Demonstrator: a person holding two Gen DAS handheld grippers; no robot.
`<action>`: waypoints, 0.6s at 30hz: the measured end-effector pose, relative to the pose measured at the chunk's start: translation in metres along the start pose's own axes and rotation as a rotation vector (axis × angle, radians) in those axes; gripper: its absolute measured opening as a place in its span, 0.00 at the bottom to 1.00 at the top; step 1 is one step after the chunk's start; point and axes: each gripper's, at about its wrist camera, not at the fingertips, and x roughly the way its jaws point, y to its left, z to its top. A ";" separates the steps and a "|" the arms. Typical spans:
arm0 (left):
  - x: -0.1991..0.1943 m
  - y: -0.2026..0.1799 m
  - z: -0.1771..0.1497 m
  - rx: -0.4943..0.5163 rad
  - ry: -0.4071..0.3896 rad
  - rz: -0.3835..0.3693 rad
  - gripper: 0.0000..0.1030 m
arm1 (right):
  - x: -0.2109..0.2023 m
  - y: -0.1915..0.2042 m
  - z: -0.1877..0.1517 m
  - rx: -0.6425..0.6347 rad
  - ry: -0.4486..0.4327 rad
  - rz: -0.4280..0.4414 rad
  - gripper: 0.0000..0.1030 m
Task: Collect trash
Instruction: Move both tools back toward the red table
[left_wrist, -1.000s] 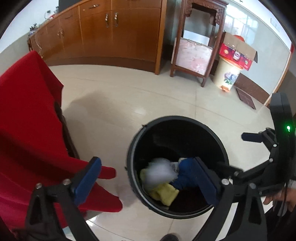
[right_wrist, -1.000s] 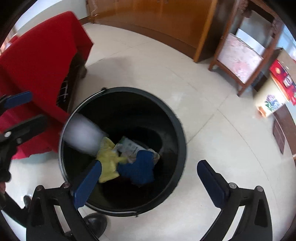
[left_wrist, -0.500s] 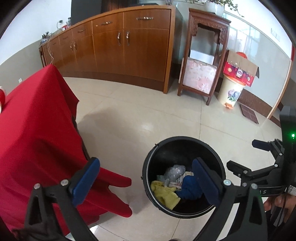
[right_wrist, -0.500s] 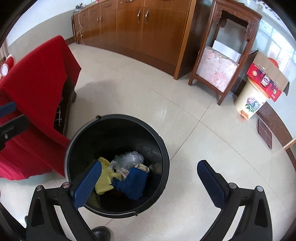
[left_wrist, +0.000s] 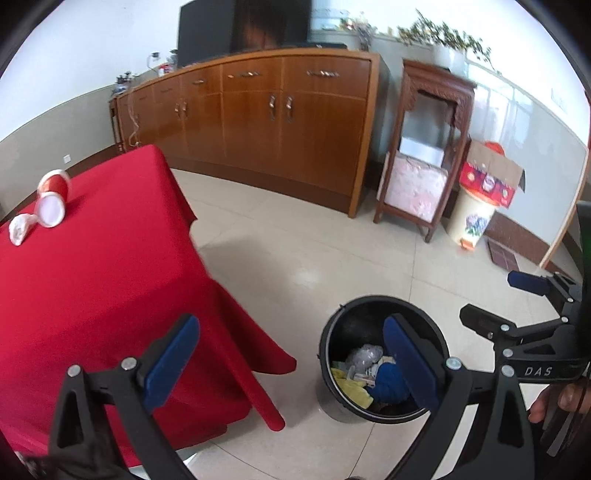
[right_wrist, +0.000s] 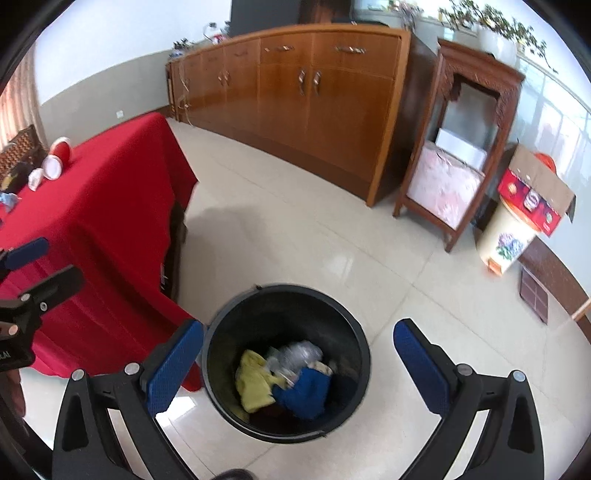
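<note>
A black trash bin (left_wrist: 330, 369) stands on the tiled floor beside the red-clothed table (left_wrist: 92, 277); it also shows in the right wrist view (right_wrist: 221, 369). Inside lie a yellow rag (right_wrist: 253, 384), a blue cloth (right_wrist: 306, 391) and a crumpled clear plastic piece (right_wrist: 299, 352). My left gripper (left_wrist: 291, 365) is open and empty, above the floor between table and bin. My right gripper (right_wrist: 299, 365) is open and empty, high over the bin. On the table lie a tipped red-and-white cup (left_wrist: 51, 201) and a crumpled white scrap (left_wrist: 20, 229).
A long wooden cabinet (left_wrist: 258, 122) runs along the back wall. A carved wooden stand (left_wrist: 424, 158) with a pink cushion, a cream floral bin (left_wrist: 471, 221) and a red cardboard box (left_wrist: 491, 177) stand at the right. A small blue scrap (right_wrist: 7, 199) lies on the table's left edge.
Both grippers have risen and pulled back from the bin. A whitish plastic piece that was falling a second ago now rests in the bin. The tabletop has come into view.
</note>
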 end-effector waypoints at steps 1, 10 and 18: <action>-0.003 0.004 0.001 -0.006 -0.009 0.002 0.98 | -0.003 0.005 0.004 -0.003 -0.006 0.006 1.00; -0.035 0.043 0.001 -0.059 -0.081 0.066 0.98 | -0.025 0.051 0.028 -0.059 -0.069 0.066 1.00; -0.069 0.093 -0.002 -0.122 -0.134 0.155 0.98 | -0.036 0.095 0.046 -0.106 -0.121 0.135 1.00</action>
